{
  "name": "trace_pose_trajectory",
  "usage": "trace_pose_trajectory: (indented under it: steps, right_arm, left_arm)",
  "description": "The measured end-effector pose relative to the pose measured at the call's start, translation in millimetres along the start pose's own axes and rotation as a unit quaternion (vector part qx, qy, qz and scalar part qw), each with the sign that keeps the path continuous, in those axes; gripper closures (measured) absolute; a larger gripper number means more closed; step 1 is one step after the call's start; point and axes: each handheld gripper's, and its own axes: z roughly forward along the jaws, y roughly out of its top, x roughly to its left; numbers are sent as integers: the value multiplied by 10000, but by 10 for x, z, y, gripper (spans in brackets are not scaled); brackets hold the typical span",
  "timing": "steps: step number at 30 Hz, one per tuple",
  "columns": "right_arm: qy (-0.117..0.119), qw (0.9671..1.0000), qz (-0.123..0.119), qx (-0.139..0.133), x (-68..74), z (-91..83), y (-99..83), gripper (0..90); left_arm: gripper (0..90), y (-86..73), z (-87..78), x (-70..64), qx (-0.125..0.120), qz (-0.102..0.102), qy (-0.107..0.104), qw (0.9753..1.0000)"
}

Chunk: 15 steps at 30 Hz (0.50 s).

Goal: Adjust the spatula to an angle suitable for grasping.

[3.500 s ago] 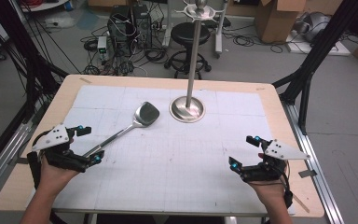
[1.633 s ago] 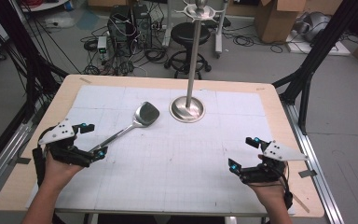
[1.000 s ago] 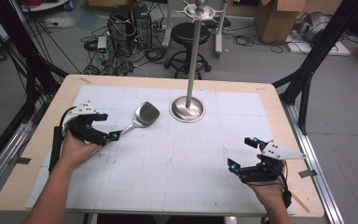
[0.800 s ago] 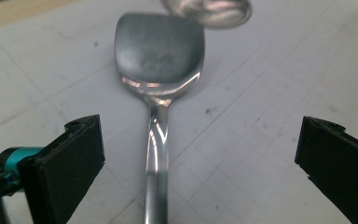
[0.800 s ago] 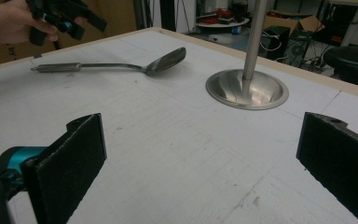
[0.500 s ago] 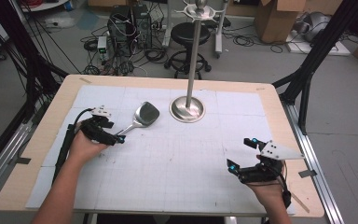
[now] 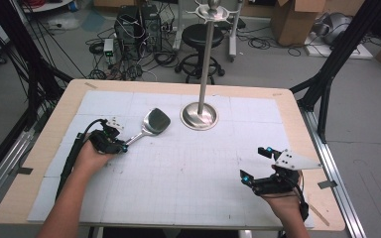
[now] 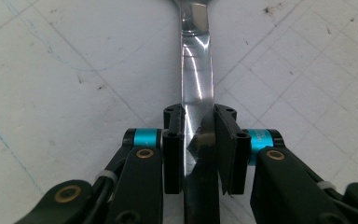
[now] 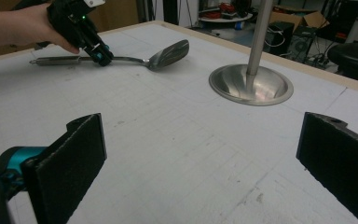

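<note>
A steel spatula (image 7: 151, 123) lies on the white gridded mat left of centre, its head pointing toward the far right. My left gripper (image 7: 121, 145) is at its handle. In the left gripper view the two black jaws (image 8: 199, 114) press on either side of the shiny handle (image 8: 196, 84), shut on it. The right gripper view shows that gripper (image 9: 103, 57) gripping the spatula (image 9: 168, 52) partway along the handle. My right gripper (image 7: 253, 163) rests near the front right of the mat, open with its jaws (image 9: 204, 120) wide and nothing between them.
A metal stand with a round base (image 7: 199, 115) and a tall pole (image 7: 207, 59) rises at the far middle of the table; the base (image 9: 251, 85) lies ahead of my right gripper. The wooden table edge (image 7: 297, 114) frames the mat. Beyond are a stool, cables and boxes.
My left hand has moved forward and right along the spatula's handle toward its head, and the jaws are around the handle. The right gripper has stayed put.
</note>
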Motion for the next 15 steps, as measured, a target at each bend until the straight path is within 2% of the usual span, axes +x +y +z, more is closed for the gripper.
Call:
trace_pose_trajectory:
  steps: [8, 15]
  right_arm:
    - [12, 10000, -4, -5, 3, 3, 3, 3]
    - [43, 10000, -25, -15, 8, 6, 7, 3]
  left_arm:
    - [742, -4, -9, -2, 17, 2, -77, 10000]
    - [743, -1, -19, -43, 30, 123, -157, 9998]
